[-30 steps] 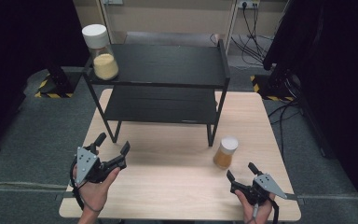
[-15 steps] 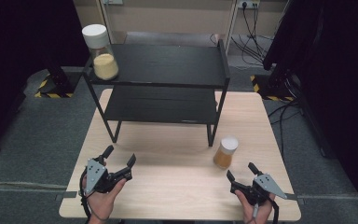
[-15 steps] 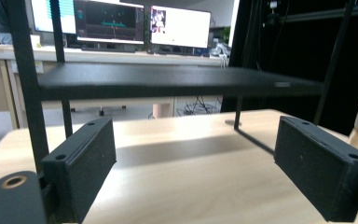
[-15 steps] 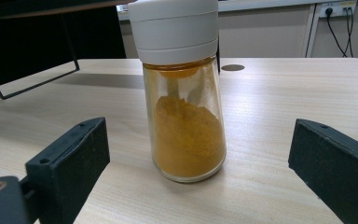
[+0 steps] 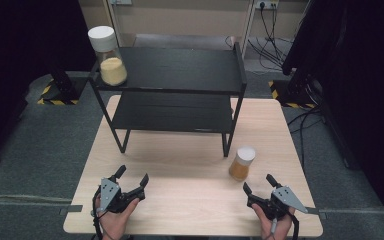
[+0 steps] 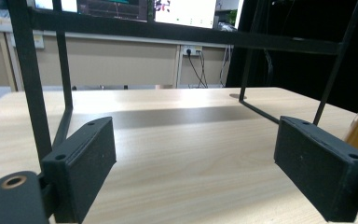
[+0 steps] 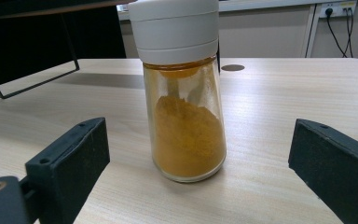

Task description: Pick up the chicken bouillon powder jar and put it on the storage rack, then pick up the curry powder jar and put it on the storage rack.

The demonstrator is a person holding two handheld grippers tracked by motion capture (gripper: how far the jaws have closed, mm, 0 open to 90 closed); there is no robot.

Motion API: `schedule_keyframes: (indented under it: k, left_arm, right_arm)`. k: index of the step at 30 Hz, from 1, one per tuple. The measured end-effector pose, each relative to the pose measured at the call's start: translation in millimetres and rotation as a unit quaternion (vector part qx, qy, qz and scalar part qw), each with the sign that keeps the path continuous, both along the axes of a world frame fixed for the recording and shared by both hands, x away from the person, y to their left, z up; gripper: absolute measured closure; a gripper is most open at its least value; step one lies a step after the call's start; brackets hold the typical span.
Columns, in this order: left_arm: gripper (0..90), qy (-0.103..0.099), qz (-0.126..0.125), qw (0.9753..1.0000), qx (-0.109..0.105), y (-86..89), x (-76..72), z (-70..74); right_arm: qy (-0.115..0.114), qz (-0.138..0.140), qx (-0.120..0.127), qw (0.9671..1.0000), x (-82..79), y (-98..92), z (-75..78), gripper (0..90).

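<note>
I read two grippers, both at the near edge of the table (image 5: 190, 210). My right gripper (image 5: 260, 186) has its jaws spread wide with nothing between them. One spice jar (image 5: 242, 163) stands upright on the wood at about 11 o'clock from it, near but apart. In the right gripper view the spice jar (image 7: 185, 88) sits centred ahead of the jaws, white cap on top, orange-yellow powder filling roughly the lower part (the glass above is dusted).

My left gripper (image 5: 132, 176) is likewise spread wide and empty, pointing toward 1 o'clock.

Count of jars: two. The second jar (image 5: 107, 55), taller, with a white cap and pale grains, stands on the top tier of the black rack (image 5: 180, 90), at its far left corner.

Count of racks: one, two tiers, at 12 o'clock on the table.
</note>
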State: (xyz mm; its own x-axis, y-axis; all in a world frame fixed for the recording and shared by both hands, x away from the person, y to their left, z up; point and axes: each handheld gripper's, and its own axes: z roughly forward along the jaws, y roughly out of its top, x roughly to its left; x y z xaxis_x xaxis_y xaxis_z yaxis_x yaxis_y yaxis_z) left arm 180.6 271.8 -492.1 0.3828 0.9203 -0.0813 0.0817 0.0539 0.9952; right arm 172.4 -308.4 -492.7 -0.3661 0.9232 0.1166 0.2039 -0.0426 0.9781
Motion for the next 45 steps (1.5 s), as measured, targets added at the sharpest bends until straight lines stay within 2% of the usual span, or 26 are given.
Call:
schedule_keyframes:
  k: [17, 45]
  left_arm:
    - [11.6, 0.016, -0.002, 0.9998, 0.010, -1.4, 5.0, -10.8]
    - [11.4, 0.011, -0.007, 0.9999, 0.009, 0.0, 5.2, -12.2]
  right_arm:
    - [0.001, 0.002, 0.000, 1.0000, 0.5, -0.7, 0.3, 5.2]
    - [0.003, 0.003, -0.003, 1.0000, 1.2, -0.3, 1.2, 4.9]
